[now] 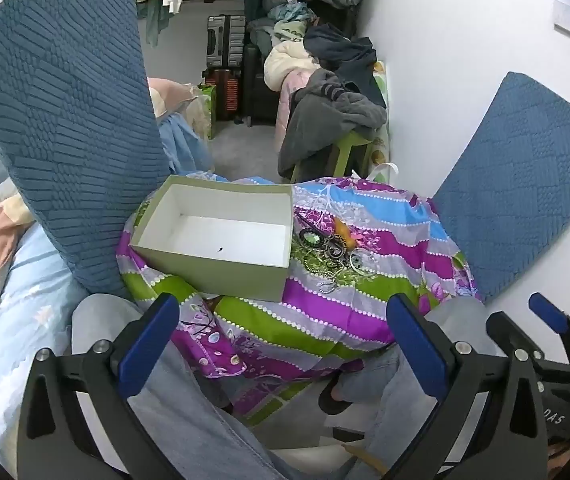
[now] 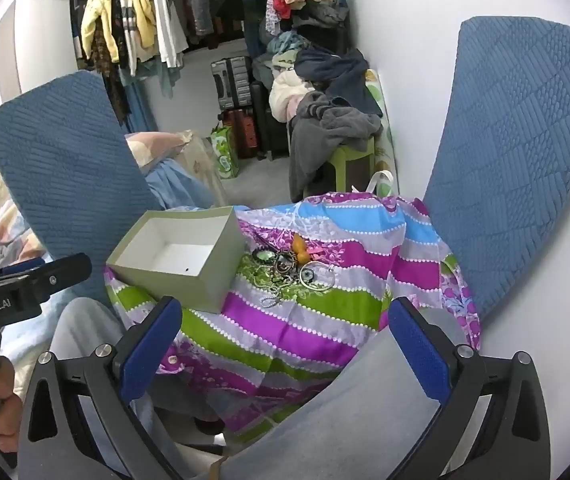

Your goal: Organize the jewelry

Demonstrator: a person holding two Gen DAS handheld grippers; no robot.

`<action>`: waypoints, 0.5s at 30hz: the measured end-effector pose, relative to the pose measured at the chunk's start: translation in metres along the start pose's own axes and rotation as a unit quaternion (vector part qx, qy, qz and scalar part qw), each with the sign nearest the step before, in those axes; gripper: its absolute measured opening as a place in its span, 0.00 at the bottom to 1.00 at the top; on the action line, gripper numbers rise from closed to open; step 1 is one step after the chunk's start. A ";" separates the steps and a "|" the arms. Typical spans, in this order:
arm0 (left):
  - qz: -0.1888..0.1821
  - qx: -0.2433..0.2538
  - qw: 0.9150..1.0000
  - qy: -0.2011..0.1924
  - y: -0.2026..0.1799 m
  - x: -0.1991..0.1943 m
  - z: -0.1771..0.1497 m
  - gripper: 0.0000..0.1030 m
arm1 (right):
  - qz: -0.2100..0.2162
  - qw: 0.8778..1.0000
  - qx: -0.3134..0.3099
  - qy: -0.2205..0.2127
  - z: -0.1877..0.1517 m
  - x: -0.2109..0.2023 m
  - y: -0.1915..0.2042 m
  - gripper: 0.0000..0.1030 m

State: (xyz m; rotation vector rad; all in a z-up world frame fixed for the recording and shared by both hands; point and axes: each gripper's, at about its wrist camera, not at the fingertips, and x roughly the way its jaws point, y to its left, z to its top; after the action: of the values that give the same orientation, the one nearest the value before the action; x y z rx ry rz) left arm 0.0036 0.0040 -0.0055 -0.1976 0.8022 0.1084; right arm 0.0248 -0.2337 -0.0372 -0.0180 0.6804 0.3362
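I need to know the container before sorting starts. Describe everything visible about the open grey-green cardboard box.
The open grey-green cardboard box is rectangular and lidless, with matte grey-green outer walls and a plain white inside. It stands upright on the striped, floral satin cloth, its mouth facing up. It looks empty apart from one tiny dark speck on the floor. The tangled pile of jewelry lies on the cloth just beside its right wall. Neither gripper touches it.

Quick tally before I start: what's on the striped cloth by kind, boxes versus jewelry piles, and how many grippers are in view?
Boxes: 1, the open box, nearly empty
Jewelry piles: 1, the tangled jewelry heap; pieces too tangled to count
Grippers: 2, the left gripper and the right gripper, both open
Total: 4
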 end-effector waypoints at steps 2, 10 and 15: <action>-0.002 -0.007 1.000 0.000 0.005 -0.001 -0.001 1.00 | -0.001 1.000 0.000 -0.001 0.000 0.000 -0.001 1.00; 0.000 -0.011 1.000 -0.003 0.006 -0.006 -0.002 1.00 | -0.004 1.000 -0.003 0.009 0.000 0.002 -0.003 1.00; -0.001 -0.011 1.000 -0.003 0.005 -0.006 -0.004 1.00 | 0.000 1.000 -0.004 0.008 -0.001 0.001 -0.003 1.00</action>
State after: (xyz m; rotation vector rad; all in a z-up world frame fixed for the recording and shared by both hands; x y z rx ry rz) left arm -0.0040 0.0081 -0.0047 -0.2197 0.7955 0.1157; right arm 0.0253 -0.2362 -0.0389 -0.0276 0.6951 0.3393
